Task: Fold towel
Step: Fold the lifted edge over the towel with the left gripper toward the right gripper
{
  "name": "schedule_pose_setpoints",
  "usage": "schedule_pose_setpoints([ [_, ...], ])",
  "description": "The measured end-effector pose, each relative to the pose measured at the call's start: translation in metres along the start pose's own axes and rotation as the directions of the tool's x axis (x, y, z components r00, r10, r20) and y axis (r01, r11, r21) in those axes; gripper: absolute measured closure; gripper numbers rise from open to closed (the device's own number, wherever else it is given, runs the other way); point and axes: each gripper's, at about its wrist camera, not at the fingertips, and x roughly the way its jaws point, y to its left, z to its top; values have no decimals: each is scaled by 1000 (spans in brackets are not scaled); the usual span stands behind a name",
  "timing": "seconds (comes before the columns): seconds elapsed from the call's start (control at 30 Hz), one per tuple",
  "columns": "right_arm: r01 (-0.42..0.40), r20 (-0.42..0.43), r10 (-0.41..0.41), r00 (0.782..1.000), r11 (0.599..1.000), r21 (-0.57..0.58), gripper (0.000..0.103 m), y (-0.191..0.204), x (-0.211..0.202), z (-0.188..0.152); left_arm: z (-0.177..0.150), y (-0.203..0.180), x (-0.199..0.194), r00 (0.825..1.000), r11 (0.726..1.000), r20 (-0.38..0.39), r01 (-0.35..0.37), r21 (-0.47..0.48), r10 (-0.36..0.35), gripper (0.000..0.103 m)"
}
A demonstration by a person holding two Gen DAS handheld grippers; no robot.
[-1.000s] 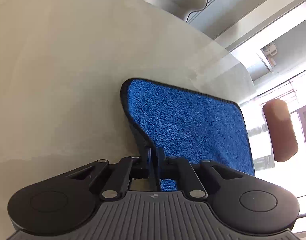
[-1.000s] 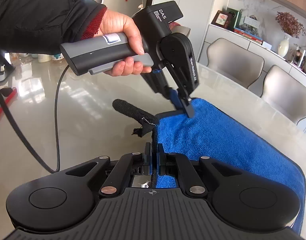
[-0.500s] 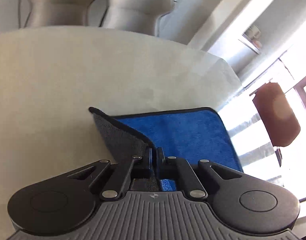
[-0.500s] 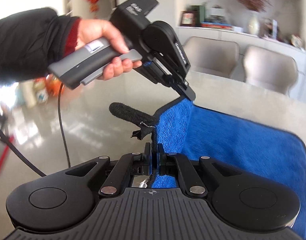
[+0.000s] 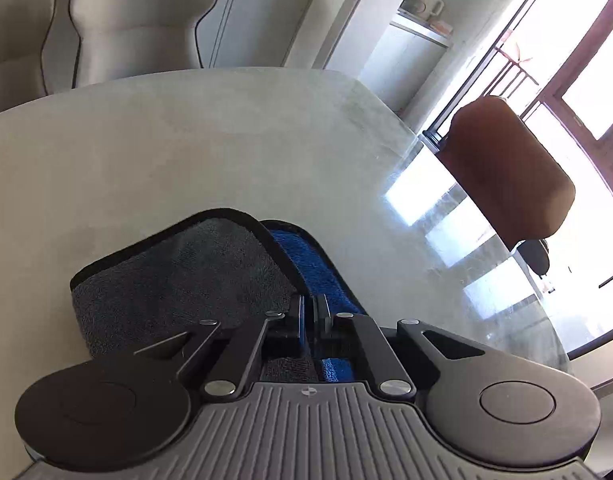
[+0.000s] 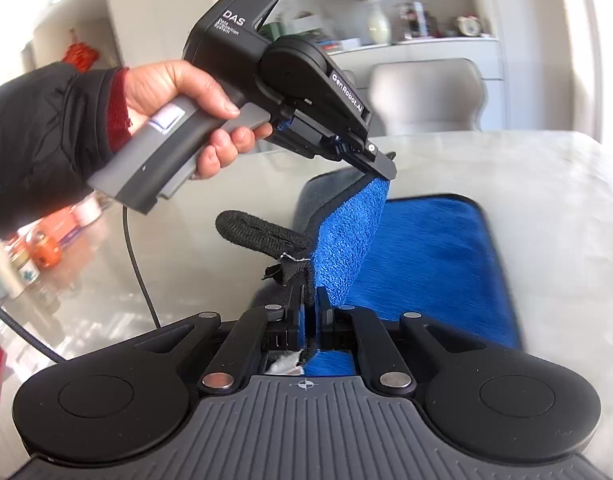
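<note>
A towel (image 6: 426, 256), blue on one face and grey on the other with black trim, lies on a pale round table (image 5: 186, 152). My right gripper (image 6: 310, 300) is shut on the near corner, where a black hanging loop (image 6: 258, 232) sticks out to the left. My left gripper (image 6: 380, 168), held by a hand (image 6: 178, 92) in a black sleeve, is shut on the neighbouring corner and lifts it above the table. In the left wrist view, my left gripper (image 5: 310, 304) pinches the edge; the grey underside (image 5: 178, 276) is turned up over a blue strip (image 5: 310, 264).
Beige chairs (image 5: 138, 16) stand at the far side of the table, and a brown chair (image 5: 506, 168) by the bright windows on the right. A black cable (image 6: 138, 264) trails across the table on the left. Shelves with a vase (image 6: 378, 24) line the back wall.
Both grippers have carried the held towel edge across over the rest of the towel. In the left wrist view the grey underside now covers most of the blue face.
</note>
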Motion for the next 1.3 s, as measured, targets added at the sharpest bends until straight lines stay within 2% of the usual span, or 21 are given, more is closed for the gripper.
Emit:
schedule_pose_setpoints([
  [0.2,30,-12,-29,1000,996,86,97,-36,-6,-9,-9,-18,33,999,999,-32,-18,35,19,99],
  [0.33,40,-29,-36,999,990,132,96,-50,-7,-14,-20,-20,34,998,997,-49,-42,61,45,98],
  [0.57,62,-54,-54,997,985,162,96,-60,-9,-21,-13,-20,45,997,998,-60,-50,45,52,98],
  [0.67,84,-71,-72,995,981,174,94,-62,-7,-24,-8,-29,59,997,998,-62,-49,43,51,94],
  [0.73,95,-78,-81,994,977,192,90,-64,-8,-24,-9,-31,65,997,998,-65,-41,46,44,93],
  [0.8,105,-75,-91,993,971,213,76,-66,-11,-24,-9,-34,69,997,998,-67,-30,52,34,88],
  [0.87,113,-69,-100,993,967,227,71,-68,-14,-24,-9,-36,74,998,998,-66,-9,60,13,88],
  [1.13,145,-88,-127,988,957,251,71,-72,-20,-27,-16,-36,71,998,996,-68,1,88,5,81],
  [1.3,109,-88,-86,992,947,301,71,-80,-19,-29,-28,-25,59,998,998,-67,2,70,2,78],
])
